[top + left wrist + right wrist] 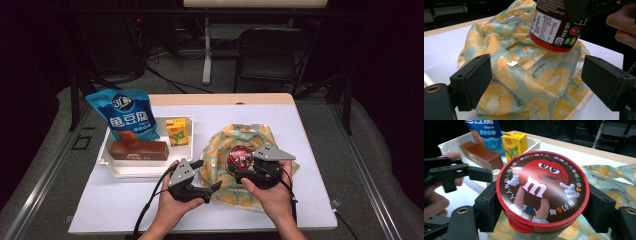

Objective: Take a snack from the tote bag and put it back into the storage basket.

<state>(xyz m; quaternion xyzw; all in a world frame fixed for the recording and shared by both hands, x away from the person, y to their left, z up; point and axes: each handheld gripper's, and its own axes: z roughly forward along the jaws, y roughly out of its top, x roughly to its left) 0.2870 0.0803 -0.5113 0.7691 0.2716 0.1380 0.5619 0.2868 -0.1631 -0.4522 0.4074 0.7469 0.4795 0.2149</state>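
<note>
candy tub: round tub [241, 157], red lid printed with a red cartoon candy figure and a ring of small text, dark label on its side.
tub pose: tilted, lifted just above the bag, at the table's near right.
fruit-print bag: crumpled plastic bag [235, 145] with orange and kiwi slices on pale blue-green.
bag place: lying slack on the white table, right of the tray.

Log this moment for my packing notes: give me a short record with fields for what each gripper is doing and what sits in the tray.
right gripper: jaws clamped on the sides of the red-lidded candy tub, held over the bag
left gripper: jaws open, either side of the fruit-print bag, not pressing it
tray: blue snack pouch, brown box, yellow drink carton
table: white, bag lying crumpled on it
</note>
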